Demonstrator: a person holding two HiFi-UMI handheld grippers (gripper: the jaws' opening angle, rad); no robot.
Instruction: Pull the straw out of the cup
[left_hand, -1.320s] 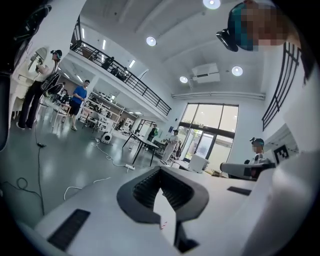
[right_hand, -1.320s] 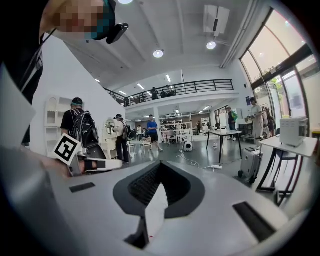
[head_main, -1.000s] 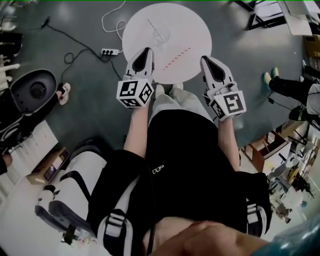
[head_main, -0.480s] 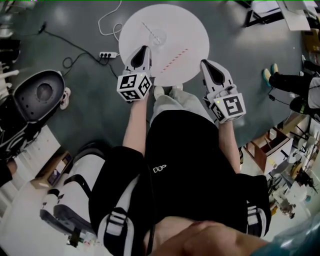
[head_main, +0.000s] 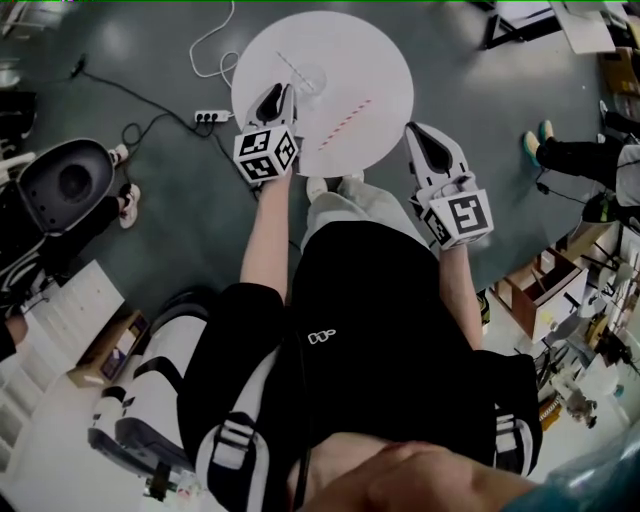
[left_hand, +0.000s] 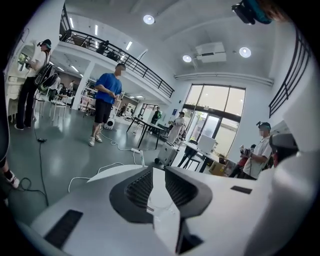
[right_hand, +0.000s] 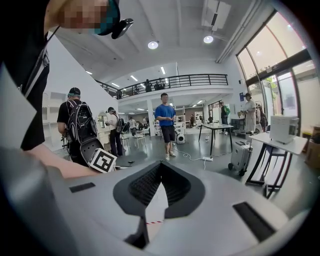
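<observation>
A round, smooth white table (head_main: 385, 60) filled the top of the head view. On it stood a clear cup (head_main: 311, 78), its thin wall nearly lost against the white. A thin pale straw (head_main: 289, 61) leaned out of it, up and to the left. A striped straw (head_main: 345, 121), red and white, lay flat on the tabletop near the cup and apart from it.

The left gripper (head_main: 277, 96) reached over the table's near-left part, its tips close beside the cup. From above, contact could not be judged. In the left gripper view its 2 dark, ribbed jaws (left_hand: 154, 172) stood released and apart. The gap held only white tabletop and a faint curved glassy outline, too dim to name with certainty.

The right gripper (head_main: 421, 135) hung just off the table's right edge, over grey floor. In the right gripper view its ribbed pads (right_hand: 161, 167) met at the tips, clenched on nothing. The wedge-shaped opening behind them framed a short piece of the striped straw (right_hand: 152, 222), which the left gripper view did not show.
</observation>
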